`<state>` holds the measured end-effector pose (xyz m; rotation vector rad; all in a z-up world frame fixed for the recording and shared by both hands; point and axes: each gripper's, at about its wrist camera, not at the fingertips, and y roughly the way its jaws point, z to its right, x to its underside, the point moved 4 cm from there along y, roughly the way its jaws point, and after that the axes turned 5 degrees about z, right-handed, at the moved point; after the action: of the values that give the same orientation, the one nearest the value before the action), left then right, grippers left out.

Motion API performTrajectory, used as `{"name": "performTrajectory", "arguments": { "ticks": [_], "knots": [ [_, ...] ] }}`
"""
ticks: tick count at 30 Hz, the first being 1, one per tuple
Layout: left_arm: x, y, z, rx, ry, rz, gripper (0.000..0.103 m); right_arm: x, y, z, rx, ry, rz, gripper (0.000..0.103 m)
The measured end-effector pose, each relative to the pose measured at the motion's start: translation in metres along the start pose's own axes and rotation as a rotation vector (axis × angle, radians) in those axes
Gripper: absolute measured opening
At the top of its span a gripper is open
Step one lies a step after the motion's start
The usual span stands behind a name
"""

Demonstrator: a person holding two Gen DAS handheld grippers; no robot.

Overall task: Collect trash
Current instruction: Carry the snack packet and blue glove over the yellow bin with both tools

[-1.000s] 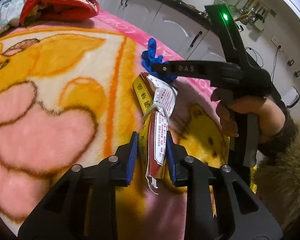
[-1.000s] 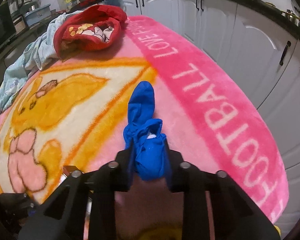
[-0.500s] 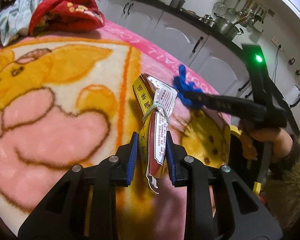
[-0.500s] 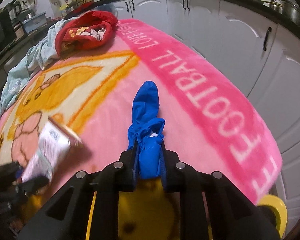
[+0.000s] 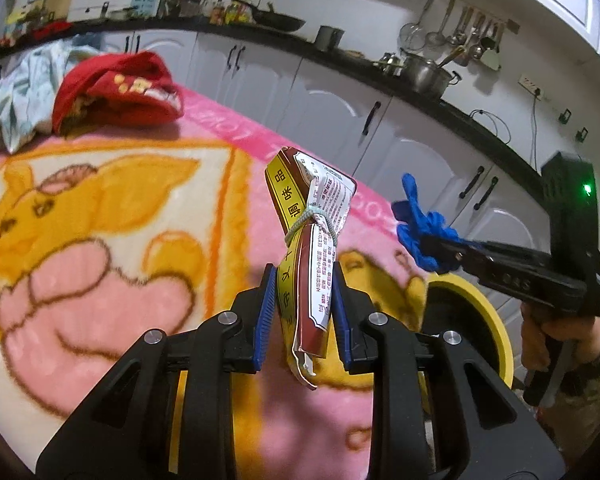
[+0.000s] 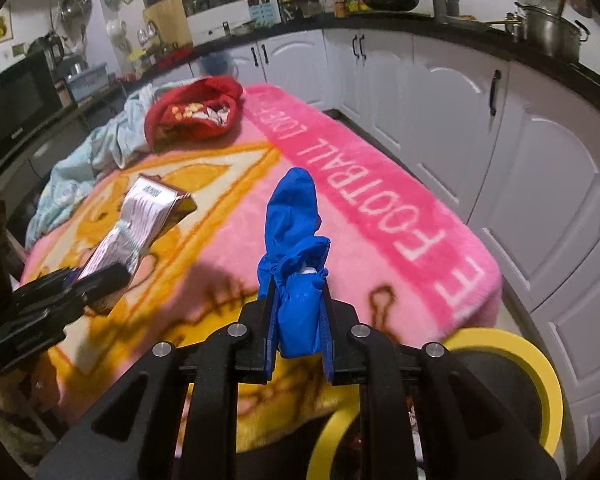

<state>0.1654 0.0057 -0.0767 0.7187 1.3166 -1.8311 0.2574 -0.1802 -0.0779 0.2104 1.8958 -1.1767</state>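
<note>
Because both pieces head for the yellow-rimmed bin point(image 6: 540, 364), the left hand-held gripper point(image 5: 302, 300) pinches the tied seasoning packet point(image 5: 314, 236) aloft, the right hand-held gripper point(image 6: 298, 320) clamps the blue wad point(image 6: 296, 264) beside it.

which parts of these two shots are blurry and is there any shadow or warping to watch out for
Left wrist view: blanket smeared by motion blur, packet in the left gripper sharp, cabinets bowed by the fisheye. Right wrist view: yellow bin rim and packet blurred, blue glove in the right gripper crisp, dark shadow on the blanket beside it.
</note>
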Motion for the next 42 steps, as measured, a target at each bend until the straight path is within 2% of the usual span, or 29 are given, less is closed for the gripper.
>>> {"name": "performTrajectory", "arguments": {
  "ticks": [20, 32, 42],
  "knots": [
    [-0.014, -0.006, 0.074, 0.089, 0.117, 0.044, 0.02, 0.037, -0.099, 0.046, 0.113, 0.083, 0.135, 0.017],
    [-0.007, 0.007, 0.118, 0.144, 0.191, 0.021, 0.02, 0.055, -0.135, 0.078, 0.186, 0.125, 0.18, 0.017],
    [0.012, 0.026, 0.155, 0.192, 0.254, -0.023, 0.02, 0.079, -0.152, 0.097, 0.241, 0.141, 0.182, 0.017]
  ]
}}
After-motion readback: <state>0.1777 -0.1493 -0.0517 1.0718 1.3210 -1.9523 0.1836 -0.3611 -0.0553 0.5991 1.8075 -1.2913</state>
